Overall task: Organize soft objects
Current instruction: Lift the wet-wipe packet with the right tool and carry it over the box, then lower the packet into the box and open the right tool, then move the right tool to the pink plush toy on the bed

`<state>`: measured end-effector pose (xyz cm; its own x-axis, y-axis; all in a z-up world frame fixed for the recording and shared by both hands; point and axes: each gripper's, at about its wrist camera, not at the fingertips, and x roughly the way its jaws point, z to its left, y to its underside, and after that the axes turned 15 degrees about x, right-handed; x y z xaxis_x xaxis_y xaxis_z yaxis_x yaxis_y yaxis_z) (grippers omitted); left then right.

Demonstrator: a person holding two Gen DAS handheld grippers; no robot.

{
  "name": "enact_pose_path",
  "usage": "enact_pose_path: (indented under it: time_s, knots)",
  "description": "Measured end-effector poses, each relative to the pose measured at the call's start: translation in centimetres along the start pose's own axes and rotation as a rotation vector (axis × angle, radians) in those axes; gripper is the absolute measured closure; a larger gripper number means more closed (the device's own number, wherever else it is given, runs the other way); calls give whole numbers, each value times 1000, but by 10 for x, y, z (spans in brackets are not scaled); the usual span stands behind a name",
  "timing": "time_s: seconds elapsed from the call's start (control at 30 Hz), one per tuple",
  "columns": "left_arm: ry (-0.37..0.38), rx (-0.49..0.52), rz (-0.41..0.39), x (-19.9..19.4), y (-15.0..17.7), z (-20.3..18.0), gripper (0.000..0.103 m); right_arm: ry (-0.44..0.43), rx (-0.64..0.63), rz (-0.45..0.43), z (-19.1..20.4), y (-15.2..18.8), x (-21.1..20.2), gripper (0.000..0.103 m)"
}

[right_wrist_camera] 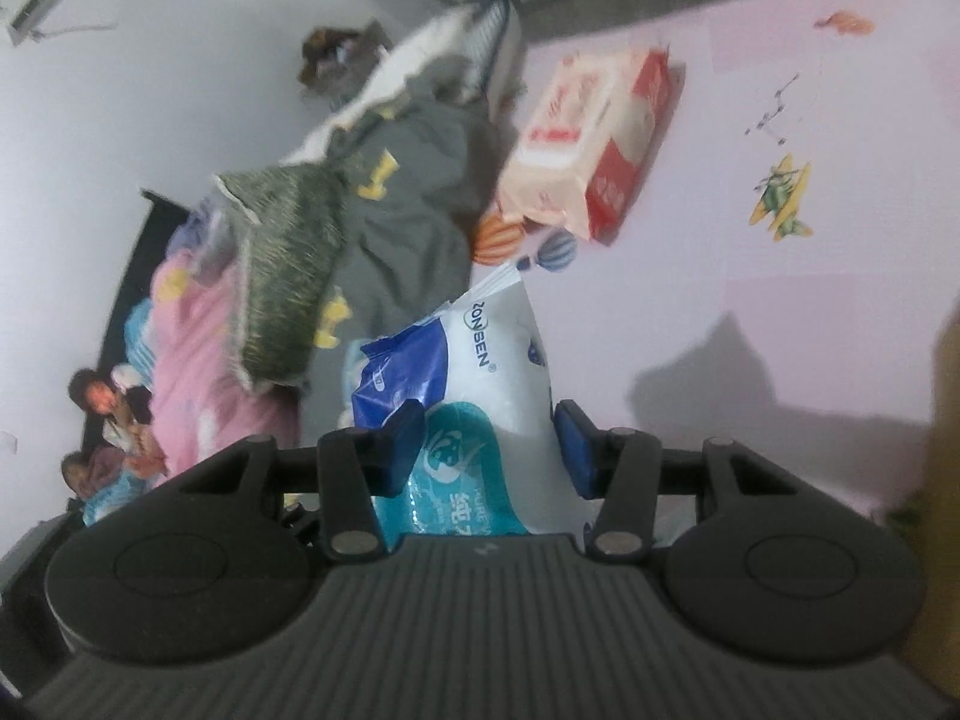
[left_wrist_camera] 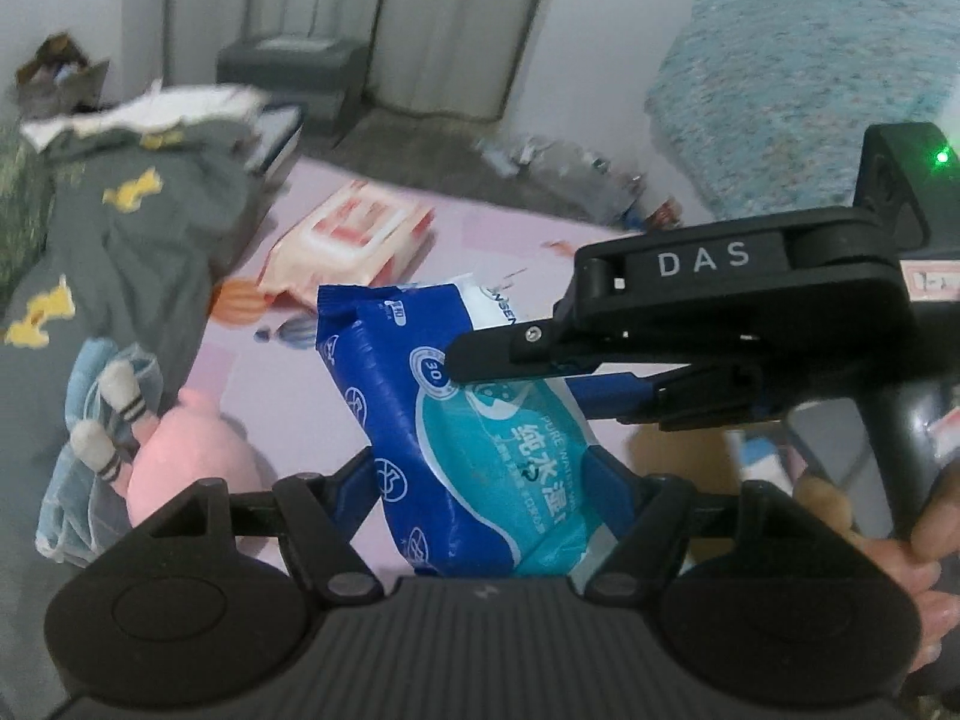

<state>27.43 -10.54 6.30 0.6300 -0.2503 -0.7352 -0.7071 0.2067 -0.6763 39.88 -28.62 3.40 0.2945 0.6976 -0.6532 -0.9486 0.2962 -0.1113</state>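
Both tongs are on the same thing here: a soft blue-and-teal plastic pack of wet wipes (left_wrist_camera: 474,432). The left tongs (left_wrist_camera: 480,474) hold its lower end between blue pads, and the right tongs (left_wrist_camera: 480,369) pinch its upper part from the side. In the right wrist view the pack (right_wrist_camera: 480,408) sits squeezed between the right tongs (right_wrist_camera: 489,450). Beyond the tongs, a red-and-white wipes pack (left_wrist_camera: 354,234) lies on the pink bed sheet (left_wrist_camera: 516,228), with a grey garment with yellow patches (left_wrist_camera: 138,252) off to the left of them.
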Motion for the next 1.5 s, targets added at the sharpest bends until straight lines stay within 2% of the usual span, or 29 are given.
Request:
enact_pose_path:
  time_s: [0.13, 0.3, 0.5, 0.63, 0.8, 0.93, 1.03, 1.13, 1.27, 1.4, 1.5]
  knots:
    - [34, 54, -53, -29, 1, -35, 30, -29, 3, -64, -3, 21, -53, 56]
    - [111, 148, -57, -45, 3, -90, 29, -22, 43, -149, -28, 52, -119, 55]
    - [233, 277, -22, -42, 9, -160, 29, -16, 170, -247, -92, 87, -190, 54]
    - [305, 352, 45, -18, 14, -198, 29, -12, 269, -287, -146, 106, -221, 54]
    - [339, 373, 144, 30, 27, -221, 29, 15, 377, -287, -208, 118, -224, 54]
    - [296, 441, 216, 67, 37, -234, 29, 34, 419, -259, -242, 114, -202, 54]
    - [260, 486, 246, 77, 43, -241, 30, 56, 456, -233, -268, 106, -176, 56]
    - [282, 473, 213, 69, 41, -234, 30, 91, 498, -199, -289, 102, -155, 60]
    - [266, 479, 139, 42, 33, -220, 30, 106, 522, -169, -299, 105, -142, 63]
    - [263, 425, 57, 12, 31, -188, 29, 121, 499, -175, -293, 106, -137, 63]
    - [240, 387, 28, -2, 31, -167, 29, 121, 526, -197, -293, 108, -132, 66]
